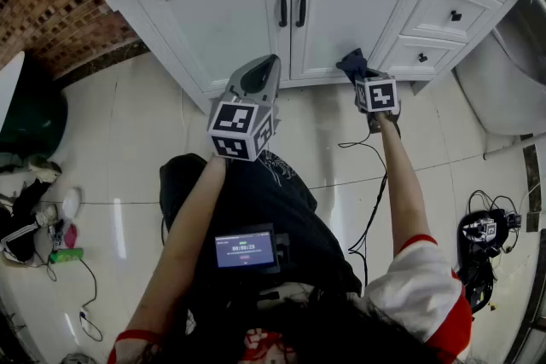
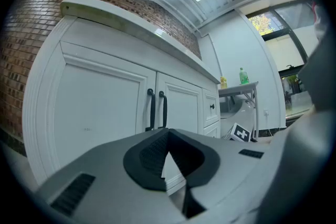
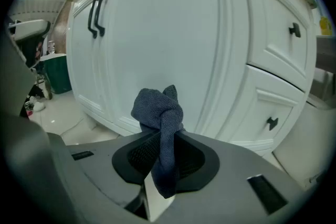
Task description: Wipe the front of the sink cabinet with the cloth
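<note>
Blue knotted woven cloth [image 3: 157,113] pinched in right tongs [image 3: 160,150]; left tongs [image 2: 167,139] closed, empty.

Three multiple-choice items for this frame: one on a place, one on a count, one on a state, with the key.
1. Where is the cloth?
A. on the floor
B. in the right gripper
C. draped over a door handle

2. How many black bar handles does the cabinet have?
A. one
B. four
C. two

3. What state is the left gripper in?
A. shut and empty
B. shut on a sponge
C. open around a handle

Key:
1 B: the right gripper view shows the cloth pinched between its jaws.
2 C: two bars stand side by side where the doors meet.
3 A: its jaws meet with nothing between them.
</note>
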Tool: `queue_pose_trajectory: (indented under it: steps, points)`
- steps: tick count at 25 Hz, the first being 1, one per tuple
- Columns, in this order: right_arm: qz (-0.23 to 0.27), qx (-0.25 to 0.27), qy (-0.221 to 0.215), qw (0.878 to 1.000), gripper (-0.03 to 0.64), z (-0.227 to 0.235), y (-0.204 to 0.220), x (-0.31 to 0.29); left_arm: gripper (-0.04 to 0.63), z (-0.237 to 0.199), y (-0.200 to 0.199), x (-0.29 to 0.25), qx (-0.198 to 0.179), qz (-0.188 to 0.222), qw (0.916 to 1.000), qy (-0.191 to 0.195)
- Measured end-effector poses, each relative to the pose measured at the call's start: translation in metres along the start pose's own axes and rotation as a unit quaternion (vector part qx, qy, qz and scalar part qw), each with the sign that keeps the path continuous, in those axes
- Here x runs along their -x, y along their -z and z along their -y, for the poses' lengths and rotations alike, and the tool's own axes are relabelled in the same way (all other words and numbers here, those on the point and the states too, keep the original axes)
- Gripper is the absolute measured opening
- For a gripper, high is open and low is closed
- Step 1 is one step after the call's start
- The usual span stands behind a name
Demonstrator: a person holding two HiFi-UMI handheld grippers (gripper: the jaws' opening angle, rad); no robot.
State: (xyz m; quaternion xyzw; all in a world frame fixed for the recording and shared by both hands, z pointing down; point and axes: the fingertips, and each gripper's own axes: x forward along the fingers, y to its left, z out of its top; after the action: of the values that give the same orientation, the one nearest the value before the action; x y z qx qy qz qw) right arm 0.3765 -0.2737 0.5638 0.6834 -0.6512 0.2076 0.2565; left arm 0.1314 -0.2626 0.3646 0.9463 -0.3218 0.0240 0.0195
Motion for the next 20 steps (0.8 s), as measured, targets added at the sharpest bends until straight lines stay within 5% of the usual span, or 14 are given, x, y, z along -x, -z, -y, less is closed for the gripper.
queue_pose_trajectory:
  steps: [8,17,20]
  points:
    - [0.033,0.034,-0.077,0.996,0.081,-0.108,-0.037,-0.018,0.037,0.019,-0.025,0.004,0.001,0.026,0.9987,0.043]
    - [0.013,0.087,-0.102,0.991,0.081,-0.149,-0.024,-0.050,0.037,0.064,-0.048,0.009,0.096,0.030,0.9897,0.102]
    - [-0.123,0.070,-0.016,0.990,0.081,-0.098,0.037,-0.041,0.037,0.086,-0.038,0.003,0.094,0.013,0.9885,0.118]
